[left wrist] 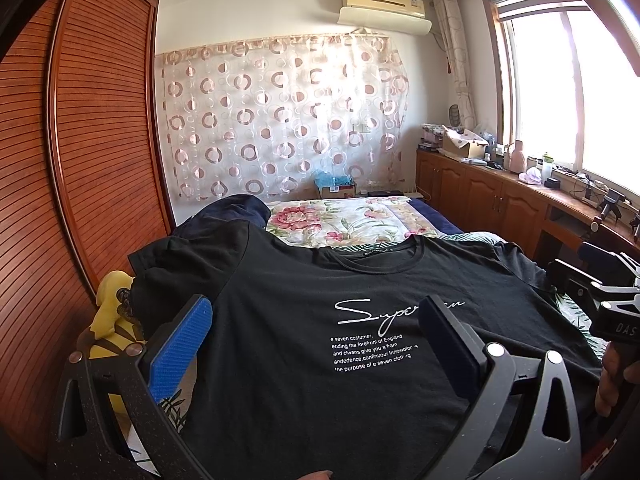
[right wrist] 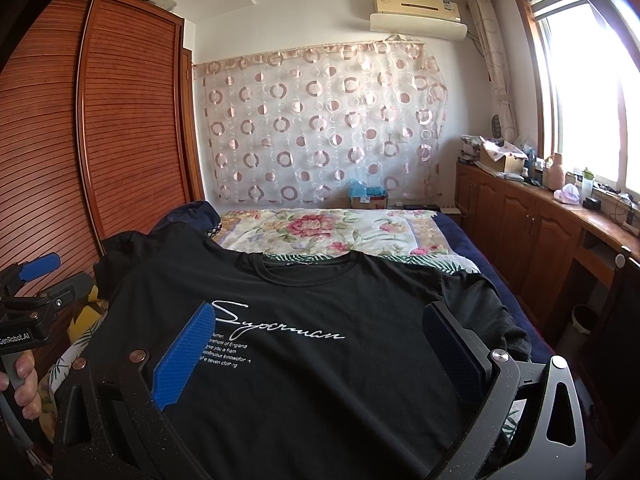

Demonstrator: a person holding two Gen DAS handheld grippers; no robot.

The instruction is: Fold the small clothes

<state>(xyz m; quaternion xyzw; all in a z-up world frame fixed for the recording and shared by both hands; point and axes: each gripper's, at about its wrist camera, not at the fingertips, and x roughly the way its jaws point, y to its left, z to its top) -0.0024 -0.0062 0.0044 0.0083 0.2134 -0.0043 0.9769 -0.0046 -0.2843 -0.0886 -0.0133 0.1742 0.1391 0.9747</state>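
A black T-shirt (left wrist: pixel 288 312) with white script and small print lies spread flat, front up, on the bed, collar away from me; the right wrist view shows the same T-shirt (right wrist: pixel 320 380). My left gripper (left wrist: pixel 316 320) hovers open over its left half, blue pads wide apart with nothing between them. My right gripper (right wrist: pixel 320 328) is open too, above the shirt's right half. Each gripper shows at the edge of the other's view, held by a hand: the right gripper (left wrist: pixel 600 292) and the left gripper (right wrist: pixel 36 280).
A floral quilt (left wrist: pixel 344 220) covers the far bed. A yellow plush toy (left wrist: pixel 112 320) lies left of the shirt by the slatted wooden wardrobe (left wrist: pixel 80 140). Dark clothes (left wrist: pixel 232 208) are heaped at the far left. Cluttered wooden cabinets (left wrist: pixel 500 196) run under the window on the right.
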